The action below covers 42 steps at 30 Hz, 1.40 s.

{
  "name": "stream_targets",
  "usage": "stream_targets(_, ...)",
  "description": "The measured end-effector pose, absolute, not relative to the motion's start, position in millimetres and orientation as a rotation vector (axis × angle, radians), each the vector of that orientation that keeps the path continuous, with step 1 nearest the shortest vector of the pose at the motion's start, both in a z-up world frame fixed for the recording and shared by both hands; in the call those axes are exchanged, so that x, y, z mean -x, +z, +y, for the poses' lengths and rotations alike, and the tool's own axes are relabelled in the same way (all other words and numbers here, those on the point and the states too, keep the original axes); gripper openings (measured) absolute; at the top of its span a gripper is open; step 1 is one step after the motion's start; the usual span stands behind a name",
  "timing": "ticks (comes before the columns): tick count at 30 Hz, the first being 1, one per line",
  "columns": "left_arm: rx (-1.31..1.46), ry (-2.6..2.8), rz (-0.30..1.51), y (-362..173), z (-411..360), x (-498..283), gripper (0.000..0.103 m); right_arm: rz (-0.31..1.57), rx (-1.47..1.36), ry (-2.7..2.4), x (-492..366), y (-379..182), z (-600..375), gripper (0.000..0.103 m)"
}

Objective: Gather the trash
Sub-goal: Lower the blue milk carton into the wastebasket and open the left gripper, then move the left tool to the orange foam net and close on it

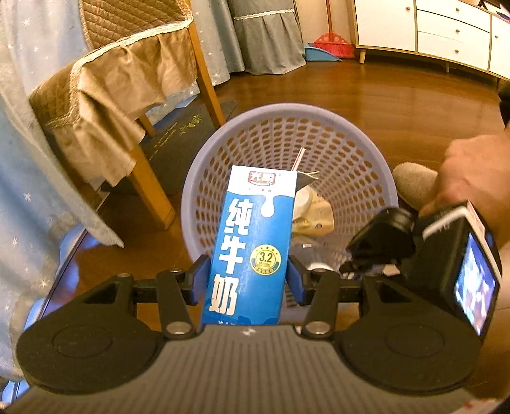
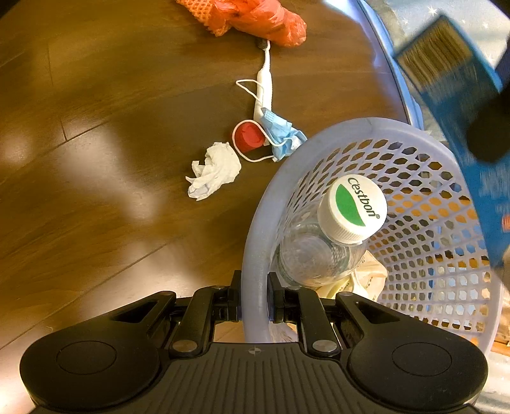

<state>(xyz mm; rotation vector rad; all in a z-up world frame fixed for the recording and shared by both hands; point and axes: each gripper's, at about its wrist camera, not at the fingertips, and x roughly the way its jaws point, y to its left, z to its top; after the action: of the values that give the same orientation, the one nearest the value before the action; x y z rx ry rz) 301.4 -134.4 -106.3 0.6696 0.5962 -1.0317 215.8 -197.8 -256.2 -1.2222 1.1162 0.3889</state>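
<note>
Over the purple basket (image 1: 204,165): left gripper (image 1: 248,277) squeezing a blue milk carton (image 1: 251,251), straw at 12 o'clock. Down at 6 o'clock on the basket rim (image 2: 255,254): right gripper (image 2: 254,299) pinched tight on it. Inside the basket: clear bottle (image 2: 318,251) with a white cap (image 2: 352,208), plus a crumpled wrapper (image 2: 366,277). On the wood floor (image 2: 111,143) at 10 o'clock from the basket: white tissue (image 2: 215,172), red cup (image 2: 250,137), blue mask (image 2: 282,133), white toothbrush (image 2: 264,86). Farther off at 12 o'clock: orange bag (image 2: 261,17).
</note>
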Motion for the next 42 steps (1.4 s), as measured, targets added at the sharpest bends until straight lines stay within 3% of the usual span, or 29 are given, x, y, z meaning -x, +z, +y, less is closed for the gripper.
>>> stream_targets(20, -0.694, -1.092, 0.567, -107.0, -181.2, -312.9, 0.046, 1.112, 1.103, 0.371, -219.0, -238.6, -200.5, 0.010)
stream_targets(22, -0.690, -1.090, 0.571, -106.8, -187.1, -315.6, 0.053, 1.107, 1.100, 0.373, -217.9, -238.9, -200.9, 0.010)
stream_targets(23, -0.685, -1.082, 0.565, -106.7, -188.1, -316.1, 0.068, 1.107, 1.098, 0.373, -217.9, -238.7, -201.2, 0.010)
stream_targets(24, -0.673, -1.076, 0.546, -105.9, -188.1, -316.1, 0.070, 1.106, 1.096, 0.373, -217.6, -238.8, -201.8, 0.010)
stream_targets(42, -0.640, -0.956, 0.589, -107.6, -131.1, -322.6, 0.070, 1.099, 1.111, 0.381, -215.0, -239.8, -204.3, 0.010)
